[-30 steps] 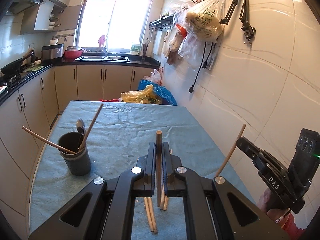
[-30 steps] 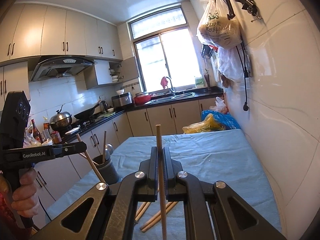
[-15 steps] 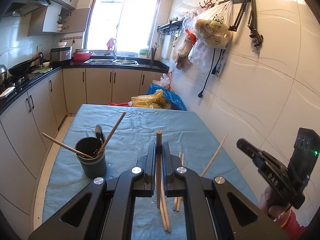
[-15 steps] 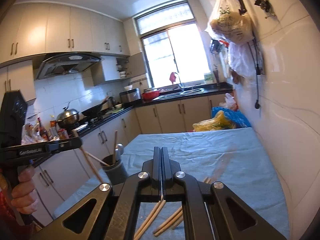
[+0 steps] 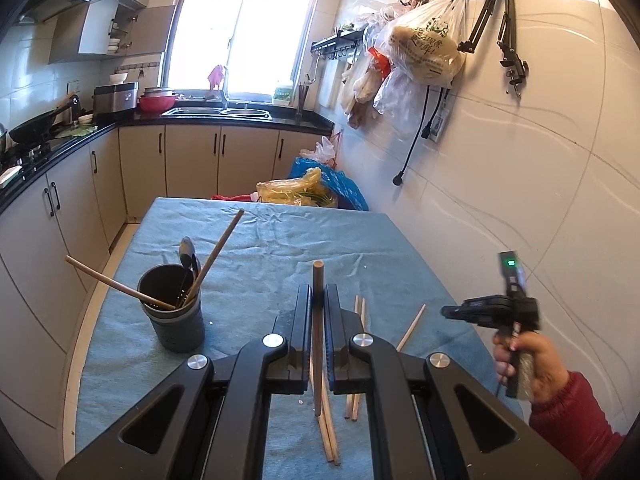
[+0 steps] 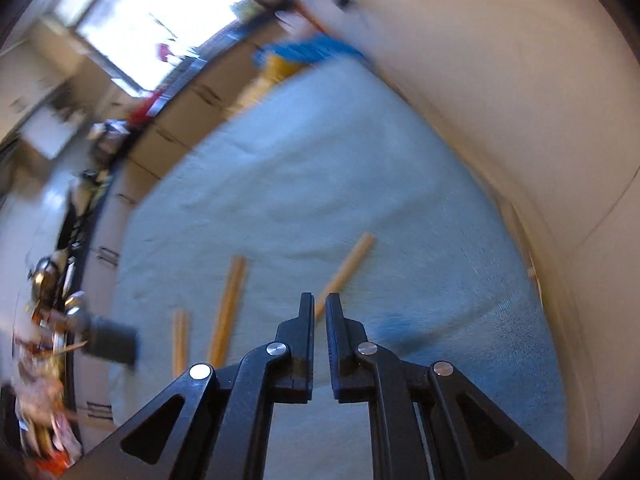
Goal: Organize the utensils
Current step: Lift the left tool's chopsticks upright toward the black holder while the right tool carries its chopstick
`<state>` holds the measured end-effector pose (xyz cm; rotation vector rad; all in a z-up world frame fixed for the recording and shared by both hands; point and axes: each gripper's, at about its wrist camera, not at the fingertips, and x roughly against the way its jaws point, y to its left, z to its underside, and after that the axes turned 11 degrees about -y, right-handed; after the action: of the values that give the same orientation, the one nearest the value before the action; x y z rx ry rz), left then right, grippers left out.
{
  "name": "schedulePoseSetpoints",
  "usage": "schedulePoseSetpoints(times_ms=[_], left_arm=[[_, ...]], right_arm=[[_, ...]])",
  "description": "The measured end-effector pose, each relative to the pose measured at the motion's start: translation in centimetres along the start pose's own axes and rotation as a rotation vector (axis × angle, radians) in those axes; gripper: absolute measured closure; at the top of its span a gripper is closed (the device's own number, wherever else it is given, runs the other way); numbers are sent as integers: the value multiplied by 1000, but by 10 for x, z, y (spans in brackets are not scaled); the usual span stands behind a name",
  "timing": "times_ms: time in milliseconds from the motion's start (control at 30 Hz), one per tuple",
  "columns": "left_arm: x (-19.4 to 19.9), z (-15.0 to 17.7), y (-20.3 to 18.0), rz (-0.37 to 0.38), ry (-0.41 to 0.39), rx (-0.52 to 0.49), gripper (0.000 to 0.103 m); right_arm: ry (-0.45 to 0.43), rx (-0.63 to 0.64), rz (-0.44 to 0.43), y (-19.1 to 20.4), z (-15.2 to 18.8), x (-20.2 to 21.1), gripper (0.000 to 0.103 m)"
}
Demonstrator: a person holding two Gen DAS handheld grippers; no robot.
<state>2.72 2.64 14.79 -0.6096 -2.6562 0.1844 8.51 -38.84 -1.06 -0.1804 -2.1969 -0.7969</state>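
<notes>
While the left gripper (image 5: 318, 312) clamps one chopstick (image 5: 317, 320) upright, ready to go into the dark utensil cup (image 5: 173, 312) on the blue cloth (image 5: 280, 248), the right gripper (image 6: 320, 312) tilts down over the loose chopsticks (image 6: 229, 308) lying flat on the cloth (the view is blurred). Its jaws are opening, a narrow gap with nothing between them, presumably to take the slanted chopstick (image 6: 348, 264) just ahead.
</notes>
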Motion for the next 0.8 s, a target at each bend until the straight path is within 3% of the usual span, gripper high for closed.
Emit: schedulePoseSetpoints(times_ms=[67,100,200,367,500,600,667,800], left_arm=[[-1,0,1,0,2,1,98],[-2,0,2,1,5,2,98],[-4,1,4,1,11,3,98],[-8,3,6,5,21,2,98],[-10,3,7,7,22,6,98],[-10,2,8,6,20,11,98],[-9,2,8,4,17,10,98],[-8,2,8,-3,19,8,98]], right_arm=[[19,-24,21,-8,-1,-13,94],[28,-17,41,-8,-3,-21,86],[26,-21,80,-6,-6,-33,77],[55,23,149,7,-10,-57,77],[67,187,260,38,-10,-75,77],[74,310,298,60,-8,-85,90],[82,332,280,66,-8,-86,97],[59,254,169,58,-10,-69,98]])
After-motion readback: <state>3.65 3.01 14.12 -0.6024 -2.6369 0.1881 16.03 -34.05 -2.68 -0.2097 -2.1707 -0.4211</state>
